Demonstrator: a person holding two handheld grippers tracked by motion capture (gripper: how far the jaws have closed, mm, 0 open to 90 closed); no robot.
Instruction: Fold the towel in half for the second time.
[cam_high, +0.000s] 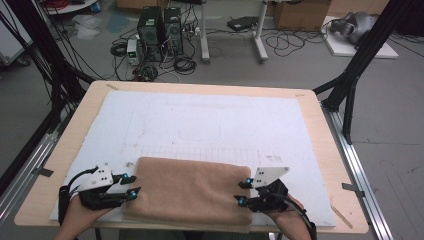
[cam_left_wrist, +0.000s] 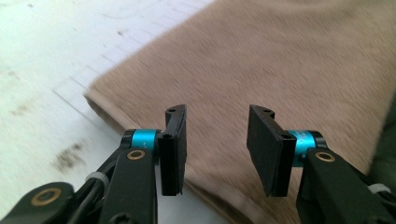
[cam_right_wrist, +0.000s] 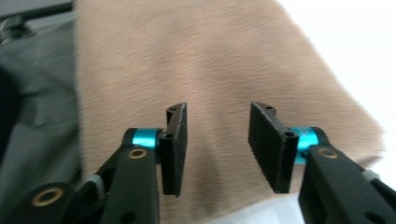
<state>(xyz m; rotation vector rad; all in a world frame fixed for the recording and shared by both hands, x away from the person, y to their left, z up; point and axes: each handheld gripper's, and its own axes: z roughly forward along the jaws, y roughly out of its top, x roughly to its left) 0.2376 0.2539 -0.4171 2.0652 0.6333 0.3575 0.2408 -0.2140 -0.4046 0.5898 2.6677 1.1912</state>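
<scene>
1. A folded tan towel lies flat on the white foam sheet that covers the wooden desk; it sits at the near edge, midway between your two hands.
2. Your left tool rests at the towel's left edge, pointing inward. In the left gripper view its jaws stand apart, with the towel's near corner below and beyond them and nothing clamped between the pads.
3. Your right tool rests at the towel's right edge, pointing inward. In the right gripper view its jaws also stand apart, above the towel's surface, and the pads press on nothing.
4. Your left hand and right hand enter from the near side of the desk, each behind its tool.
5. Beyond the desk, computer towers and loose cables lie on the floor.
</scene>
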